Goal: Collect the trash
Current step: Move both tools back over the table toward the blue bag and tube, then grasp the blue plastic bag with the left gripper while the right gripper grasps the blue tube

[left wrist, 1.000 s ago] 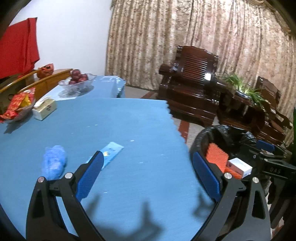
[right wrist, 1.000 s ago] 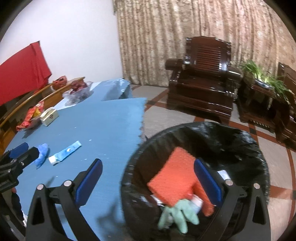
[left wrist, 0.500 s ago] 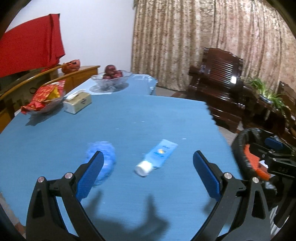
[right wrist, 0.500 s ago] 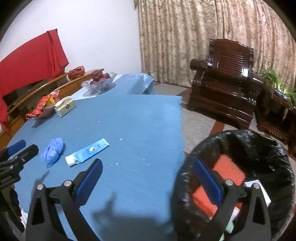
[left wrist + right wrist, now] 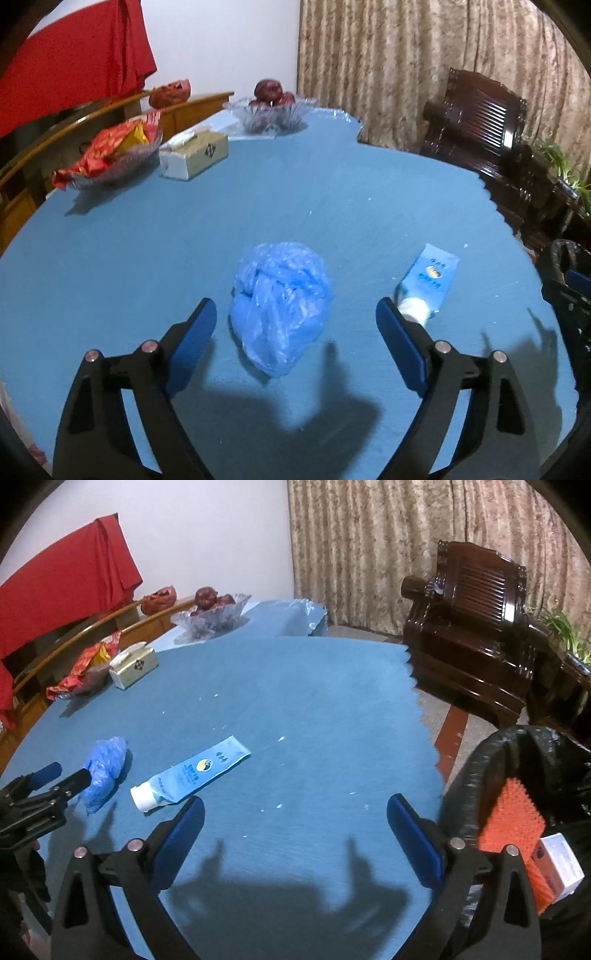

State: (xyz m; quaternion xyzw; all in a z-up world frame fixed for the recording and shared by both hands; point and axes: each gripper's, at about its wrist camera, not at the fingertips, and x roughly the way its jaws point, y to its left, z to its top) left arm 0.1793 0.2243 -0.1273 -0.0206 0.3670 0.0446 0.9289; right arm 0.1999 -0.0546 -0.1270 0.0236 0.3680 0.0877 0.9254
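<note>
Your left tongs (image 5: 295,325) gape wide over the blue table (image 5: 295,192), the crumpled blue plastic bag (image 5: 281,302) lying between their blue pads, touched by neither; the blue tube (image 5: 428,284) lies just right of it, its white cap near the right pad; your right tongs (image 5: 295,823) also stand open and empty above bare cloth; the black-lined trash bin (image 5: 480,760) sits off the table's right edge, holding an orange mat (image 5: 513,819).
</note>
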